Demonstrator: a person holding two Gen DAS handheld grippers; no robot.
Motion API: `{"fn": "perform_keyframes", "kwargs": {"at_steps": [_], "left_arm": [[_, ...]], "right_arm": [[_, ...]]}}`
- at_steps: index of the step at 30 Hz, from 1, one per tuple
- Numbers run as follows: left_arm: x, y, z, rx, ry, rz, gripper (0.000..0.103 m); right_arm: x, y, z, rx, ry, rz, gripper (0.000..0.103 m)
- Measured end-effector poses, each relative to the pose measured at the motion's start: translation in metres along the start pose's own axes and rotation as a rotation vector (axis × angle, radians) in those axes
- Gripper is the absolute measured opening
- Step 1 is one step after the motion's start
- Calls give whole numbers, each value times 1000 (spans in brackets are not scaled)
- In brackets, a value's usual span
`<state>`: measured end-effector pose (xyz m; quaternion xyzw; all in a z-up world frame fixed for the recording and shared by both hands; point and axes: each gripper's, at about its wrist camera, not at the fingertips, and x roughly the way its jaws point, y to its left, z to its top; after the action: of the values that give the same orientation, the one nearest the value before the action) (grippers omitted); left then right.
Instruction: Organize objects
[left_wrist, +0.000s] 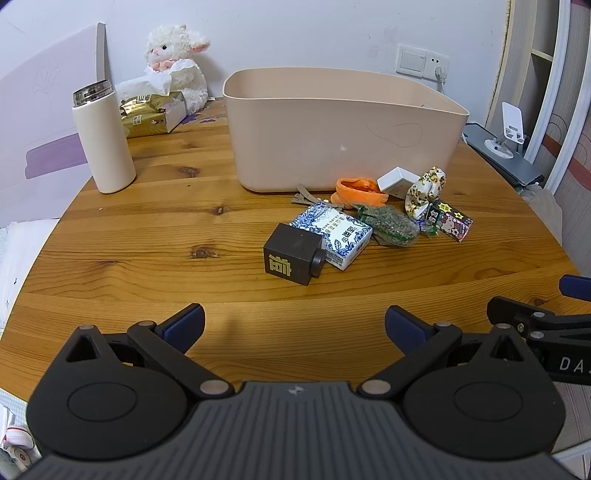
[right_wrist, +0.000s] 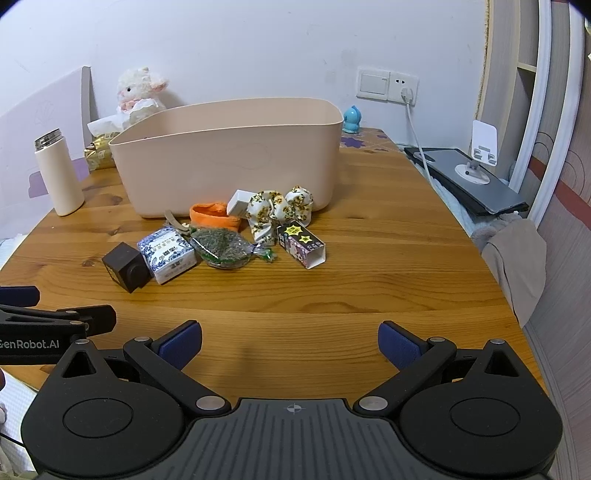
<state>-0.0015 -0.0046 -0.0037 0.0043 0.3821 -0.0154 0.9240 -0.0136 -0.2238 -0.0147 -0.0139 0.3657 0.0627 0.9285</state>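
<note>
Grippers, left gripper (left_wrist: 294, 328) and right gripper (right_wrist: 290, 341), hover spread wide, empty, above table (left_wrist: 147, 240).

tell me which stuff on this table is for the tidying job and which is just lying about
For the job:
beige plastic bin
dark brown cube box
blue-and-white patterned box
green herb packet
orange fabric piece
floral fabric scrunchie
small white box
cartoon-printed carton
brown hair clip

Lying about:
cream thermos
white plush lamb
gold tissue pack
white phone stand
</note>
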Motion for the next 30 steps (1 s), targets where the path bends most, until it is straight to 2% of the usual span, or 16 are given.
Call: {"fn": "perform_keyframes", "kwargs": {"at_steps": [30], "left_arm": [[5, 1, 0, -8, 5, 3, 103]], "right_arm": [[2, -3, 1, 5, -3, -9, 103]]}}
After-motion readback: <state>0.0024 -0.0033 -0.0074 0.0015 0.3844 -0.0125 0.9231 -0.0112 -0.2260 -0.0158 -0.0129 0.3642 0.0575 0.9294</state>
